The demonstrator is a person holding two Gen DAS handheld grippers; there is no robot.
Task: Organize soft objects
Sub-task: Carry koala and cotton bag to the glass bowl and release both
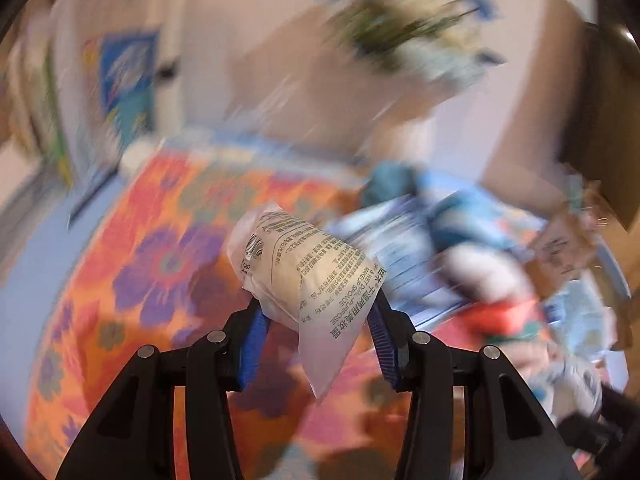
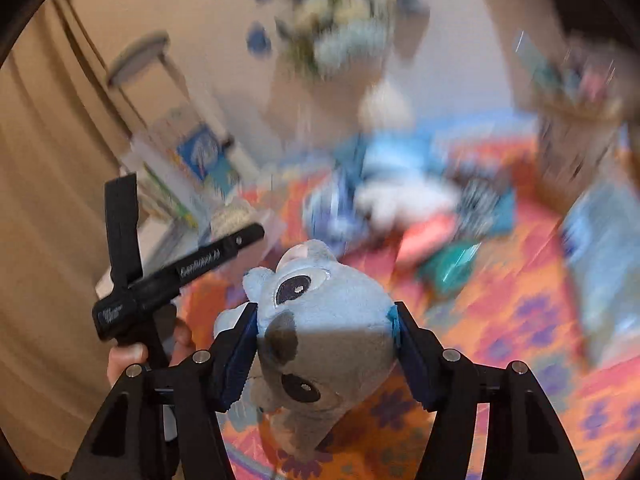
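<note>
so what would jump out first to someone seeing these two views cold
A blue plush toy with big dark eyes fills the right gripper, squeezed between its pads. The left gripper clamps a bagged makeup sponge. Beneath both lies a blurred orange floral cloth.

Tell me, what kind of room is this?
Probably a room in a home, maybe a bedroom or playroom. A bright flowered cover has soft things heaped on it, curtains hang at one side, and flowers stand behind.
</note>
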